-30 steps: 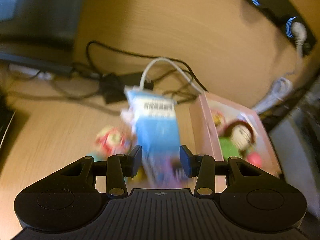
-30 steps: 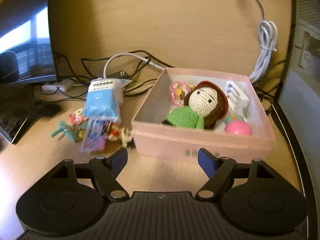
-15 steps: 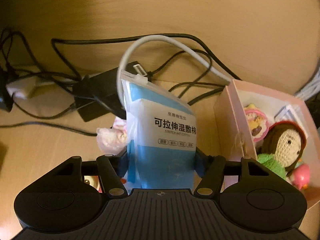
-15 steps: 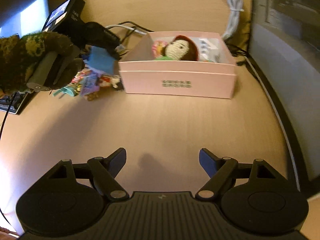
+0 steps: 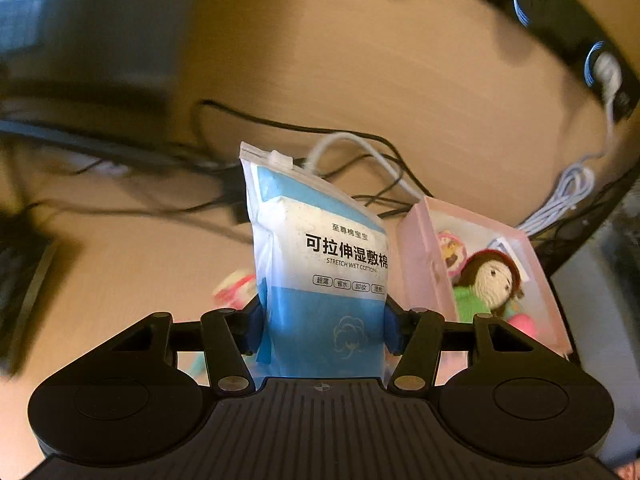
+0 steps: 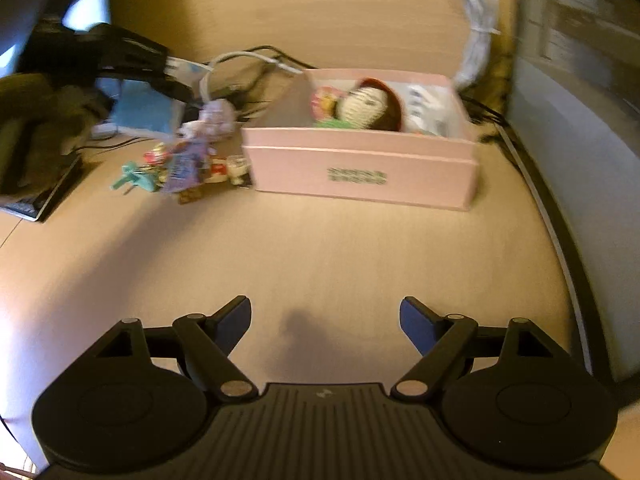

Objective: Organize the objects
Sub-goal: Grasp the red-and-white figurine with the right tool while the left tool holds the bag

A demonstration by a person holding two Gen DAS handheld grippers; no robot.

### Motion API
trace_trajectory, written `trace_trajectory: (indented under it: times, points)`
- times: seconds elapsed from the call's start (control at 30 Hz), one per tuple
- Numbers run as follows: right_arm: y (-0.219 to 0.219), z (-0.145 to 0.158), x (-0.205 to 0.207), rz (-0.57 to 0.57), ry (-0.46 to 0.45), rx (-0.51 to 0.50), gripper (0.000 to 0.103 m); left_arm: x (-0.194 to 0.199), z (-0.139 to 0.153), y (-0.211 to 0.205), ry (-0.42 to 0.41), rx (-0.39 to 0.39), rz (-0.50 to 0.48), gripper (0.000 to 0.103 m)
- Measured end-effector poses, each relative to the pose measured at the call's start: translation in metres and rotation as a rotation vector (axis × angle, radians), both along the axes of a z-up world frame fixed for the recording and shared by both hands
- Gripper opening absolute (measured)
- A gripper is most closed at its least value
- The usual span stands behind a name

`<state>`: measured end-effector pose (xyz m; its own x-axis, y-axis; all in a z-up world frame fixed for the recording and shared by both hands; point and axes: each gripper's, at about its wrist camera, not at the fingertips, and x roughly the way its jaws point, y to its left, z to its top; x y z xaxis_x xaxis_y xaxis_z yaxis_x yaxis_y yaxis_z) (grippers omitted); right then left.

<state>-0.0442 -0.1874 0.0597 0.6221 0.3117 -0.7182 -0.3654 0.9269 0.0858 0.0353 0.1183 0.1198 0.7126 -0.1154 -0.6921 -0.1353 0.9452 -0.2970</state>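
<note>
Closing on the blue cotton-pad pouch (image 5: 320,264), the left gripper (image 5: 322,322) has apparently lifted it; pink box (image 6: 360,168) next, right gripper (image 6: 325,320) spread empty.

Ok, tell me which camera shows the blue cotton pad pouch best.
The left wrist view: the blue cotton pad pouch stands sharp and upright between the left tool pads, its printed label readable. In the right wrist view it is only a blurred blue patch at far left.

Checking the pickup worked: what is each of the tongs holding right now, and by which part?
The left tongs grip the blue wet-cotton pouch across its lower end, jaws closing. The right tongs hold nothing.
</note>
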Motion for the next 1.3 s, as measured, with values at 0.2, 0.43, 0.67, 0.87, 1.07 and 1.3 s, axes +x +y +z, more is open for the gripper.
trace_trajectory:
  times: [0.2,0.43,0.67,0.87,1.07,1.3]
  points:
    - [0.054,0.011,0.027,0.133,-0.066,0.014,0.080,-0.095,-0.009,0.046,0.046,-0.084,0.127,0.060]
    - [0.142,0.021,0.075,0.252,-0.224,-0.064,0.046,-0.163,-0.020,0.072,0.080,-0.105,0.195,0.060]
    - [0.177,0.010,0.117,0.217,-0.125,-0.102,0.034,-0.186,-0.028,0.080,0.086,-0.123,0.149,0.060]
    - [0.134,0.004,0.060,0.227,0.014,-0.072,0.035,-0.172,-0.041,0.058,0.098,-0.180,0.081,0.060]
    - [0.085,0.009,-0.001,0.224,-0.033,-0.109,0.044,-0.144,-0.051,0.026,0.111,-0.231,0.001,0.060]
    - [0.055,0.020,-0.027,0.241,-0.098,-0.139,0.075,-0.135,-0.055,0.003,0.136,-0.210,-0.072,0.060]
